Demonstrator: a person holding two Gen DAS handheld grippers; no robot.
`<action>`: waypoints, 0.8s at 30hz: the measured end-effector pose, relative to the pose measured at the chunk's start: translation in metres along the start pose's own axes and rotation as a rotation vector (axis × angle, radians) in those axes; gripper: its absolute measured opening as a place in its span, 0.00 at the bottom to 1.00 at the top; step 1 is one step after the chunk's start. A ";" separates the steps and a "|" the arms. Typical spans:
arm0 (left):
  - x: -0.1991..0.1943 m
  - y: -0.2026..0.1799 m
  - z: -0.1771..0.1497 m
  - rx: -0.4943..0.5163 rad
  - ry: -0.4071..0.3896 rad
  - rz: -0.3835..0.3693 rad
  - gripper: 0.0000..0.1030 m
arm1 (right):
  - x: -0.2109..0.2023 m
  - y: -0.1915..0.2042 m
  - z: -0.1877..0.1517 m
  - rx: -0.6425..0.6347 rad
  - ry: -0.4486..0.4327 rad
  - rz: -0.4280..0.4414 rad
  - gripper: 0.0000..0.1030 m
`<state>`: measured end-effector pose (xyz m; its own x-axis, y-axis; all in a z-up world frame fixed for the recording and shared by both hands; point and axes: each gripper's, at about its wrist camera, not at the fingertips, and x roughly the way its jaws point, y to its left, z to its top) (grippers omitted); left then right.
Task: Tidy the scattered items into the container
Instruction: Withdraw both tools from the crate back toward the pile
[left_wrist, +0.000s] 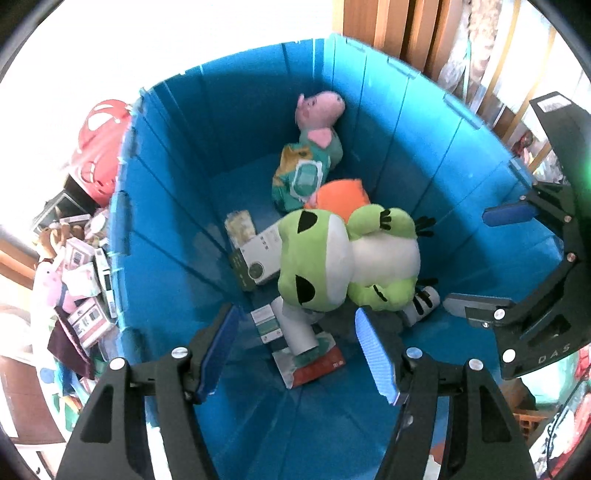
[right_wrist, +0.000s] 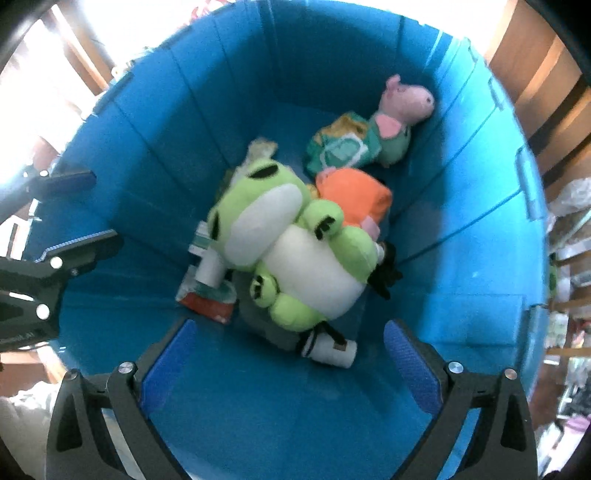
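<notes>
Though blurred, frog (right_wrist: 291, 254) (seemingly) below tool (right_wrist: 288, 365).

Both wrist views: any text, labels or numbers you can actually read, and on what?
"DAS": on the right gripper, low on its black body in the left wrist view.
Boxes in the bin, such as the grey box: print too blurred to read.
Boxes outside the bin: labels too small to read.
Nothing else legible.

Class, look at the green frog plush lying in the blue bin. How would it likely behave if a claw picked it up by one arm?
The frog plush looks soft and stuffed, so it would probably squash under the pads and hang floppy. It is likely light for its bulk. Its fuzzy fabric should grip well, and it seems unlikely to break if dropped in the bin.
</notes>
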<state>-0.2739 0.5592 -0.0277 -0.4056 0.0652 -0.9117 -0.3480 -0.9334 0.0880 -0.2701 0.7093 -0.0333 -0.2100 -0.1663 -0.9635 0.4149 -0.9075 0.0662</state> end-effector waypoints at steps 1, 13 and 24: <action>-0.006 0.002 -0.003 -0.005 -0.014 0.003 0.63 | -0.006 0.004 0.000 -0.006 -0.016 0.003 0.99; -0.052 0.057 -0.042 -0.118 -0.120 0.079 0.63 | -0.035 0.078 0.018 -0.143 -0.102 0.008 0.99; -0.080 0.145 -0.099 -0.264 -0.167 0.160 0.63 | -0.034 0.172 0.056 -0.276 -0.141 0.048 0.99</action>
<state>-0.2080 0.3836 0.0188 -0.5775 -0.0530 -0.8146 -0.0466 -0.9941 0.0977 -0.2412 0.5377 0.0250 -0.2970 -0.2755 -0.9143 0.6478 -0.7616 0.0190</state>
